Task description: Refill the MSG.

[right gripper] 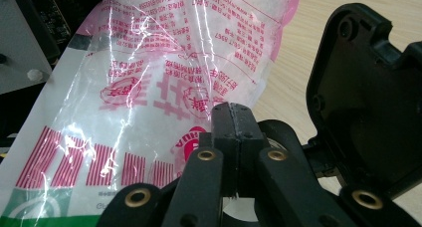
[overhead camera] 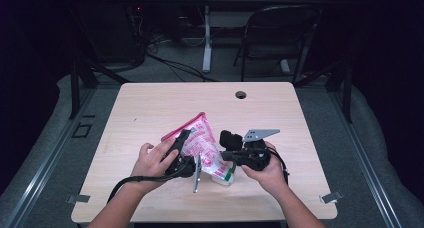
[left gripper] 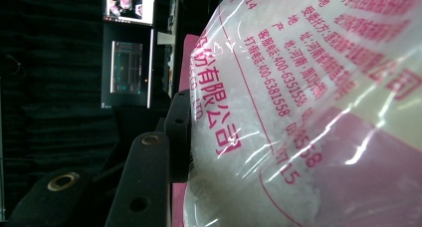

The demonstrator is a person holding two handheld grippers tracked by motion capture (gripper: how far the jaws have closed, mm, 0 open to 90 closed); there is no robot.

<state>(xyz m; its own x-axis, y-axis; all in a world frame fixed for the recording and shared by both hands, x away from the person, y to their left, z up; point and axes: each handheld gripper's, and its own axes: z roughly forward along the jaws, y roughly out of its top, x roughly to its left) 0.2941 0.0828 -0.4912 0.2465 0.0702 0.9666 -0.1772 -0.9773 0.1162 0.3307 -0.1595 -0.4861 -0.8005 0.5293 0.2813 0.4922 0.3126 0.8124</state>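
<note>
A clear plastic bag (overhead camera: 202, 143) with pink print and a pink top edge, filled with white grains, is held up over the near middle of the wooden table (overhead camera: 150, 108), between the person's two hands; its pink corner points up and away, and its lower end, with a green patch, hangs close to the tabletop near the front edge. The left gripper (overhead camera: 181, 147) is clenched on the bag's left side; in the left gripper view one black jaw presses flat against the bulging plastic (left gripper: 278, 112), while the other jaw is hidden behind the bag. The right gripper (right gripper: 234, 122) sits just beside the bag's right side with its jaws pressed tight together; whether they pinch any of the plastic film I cannot tell. A folding chair (overhead camera: 277, 33) stands beyond the table's far edge.
</note>
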